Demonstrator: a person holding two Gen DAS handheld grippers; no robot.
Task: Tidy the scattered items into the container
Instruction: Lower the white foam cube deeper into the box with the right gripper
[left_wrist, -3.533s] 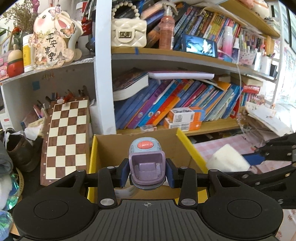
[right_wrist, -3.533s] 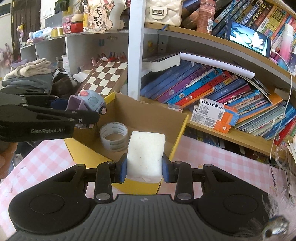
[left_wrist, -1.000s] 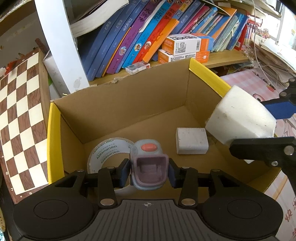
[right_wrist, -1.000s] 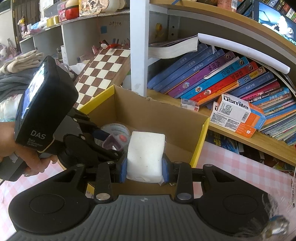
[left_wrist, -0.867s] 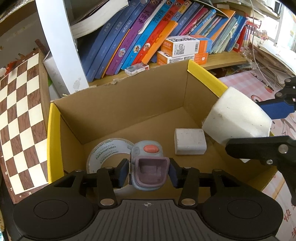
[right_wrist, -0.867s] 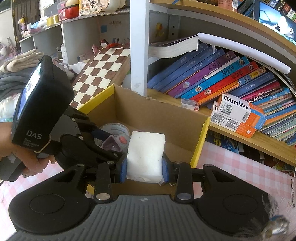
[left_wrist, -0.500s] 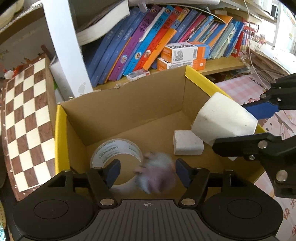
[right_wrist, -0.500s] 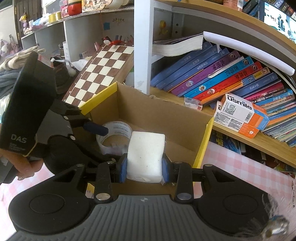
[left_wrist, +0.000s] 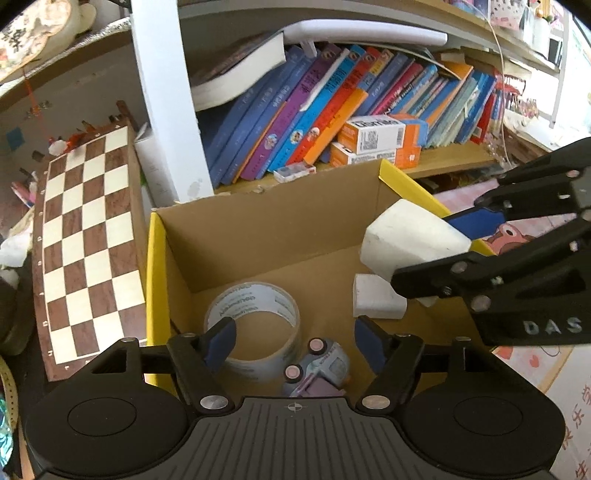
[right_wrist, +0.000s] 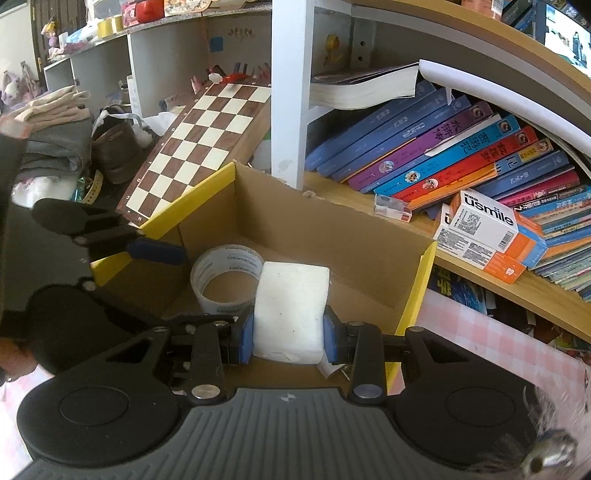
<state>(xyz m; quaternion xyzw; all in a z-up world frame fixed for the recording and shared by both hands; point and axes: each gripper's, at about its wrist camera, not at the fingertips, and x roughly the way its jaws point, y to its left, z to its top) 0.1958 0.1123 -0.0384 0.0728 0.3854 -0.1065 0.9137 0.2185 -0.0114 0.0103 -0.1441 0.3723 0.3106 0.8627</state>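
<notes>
An open cardboard box (left_wrist: 280, 225) (right_wrist: 332, 236) with yellow flap edges stands in front of the bookshelf. On its floor lie a roll of clear tape (left_wrist: 255, 317) (right_wrist: 225, 273), a small white block (left_wrist: 376, 299) and a purple toy car (left_wrist: 319, 369) tipped on its side. My left gripper (left_wrist: 295, 341) hangs open just above the car, empty. My right gripper (right_wrist: 288, 334) is shut on a large white foam block (right_wrist: 291, 310) (left_wrist: 410, 240), held over the box's right side.
A chessboard (left_wrist: 85, 236) (right_wrist: 199, 144) leans against the shelf left of the box. Books (left_wrist: 332, 107) and orange-white cartons (right_wrist: 487, 232) fill the shelf behind. A pink checked cloth (right_wrist: 491, 339) covers the table on the right. Folded clothes (right_wrist: 51, 125) lie far left.
My left gripper carried the toy car down into the box, opened and let it drop; the car now lies on its side. The right gripper kept hold of the foam block.
</notes>
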